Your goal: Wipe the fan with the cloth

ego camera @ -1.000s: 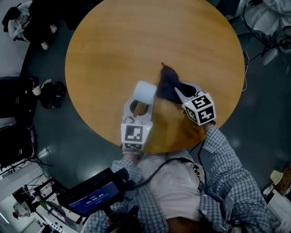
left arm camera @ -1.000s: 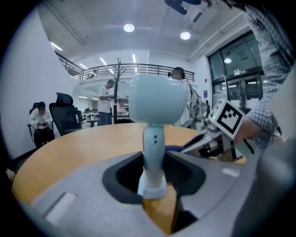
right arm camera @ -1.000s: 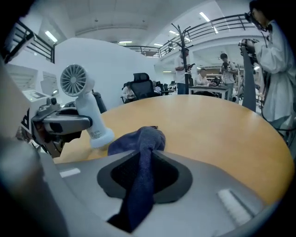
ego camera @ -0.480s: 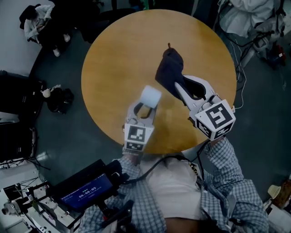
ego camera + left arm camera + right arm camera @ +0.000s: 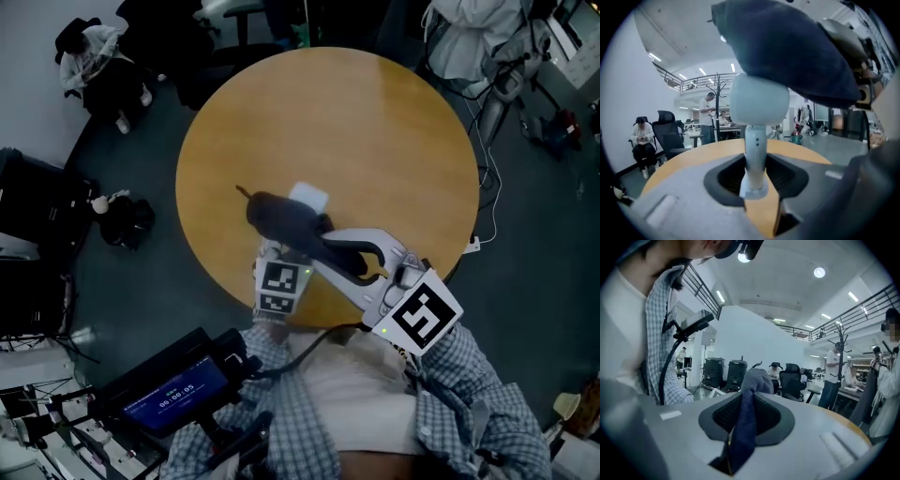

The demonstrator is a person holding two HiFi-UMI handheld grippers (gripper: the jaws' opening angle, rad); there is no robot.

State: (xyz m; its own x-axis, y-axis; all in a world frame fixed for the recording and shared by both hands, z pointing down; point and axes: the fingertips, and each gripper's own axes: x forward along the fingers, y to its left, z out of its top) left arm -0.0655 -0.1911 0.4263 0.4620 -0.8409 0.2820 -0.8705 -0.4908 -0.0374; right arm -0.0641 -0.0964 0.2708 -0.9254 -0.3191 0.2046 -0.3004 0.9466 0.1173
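The person stands at the near edge of the round wooden table point(image 5: 375, 141) with both tools raised in front of them. The left gripper point(image 5: 753, 186) is clamped on the slim handle of a small white fan point(image 5: 758, 101). The fan's long axis runs along the line of the jaws, with its butt end pinched between them and its rounded head pointing away from the person, out over the tabletop. The right gripper point(image 5: 740, 425) reaches in from the right, across the left one. Its jaws are pinched tight on a fold of the dark blue cloth point(image 5: 279, 217). The bunched cloth sits right on top of the fan's head and covers it from above.
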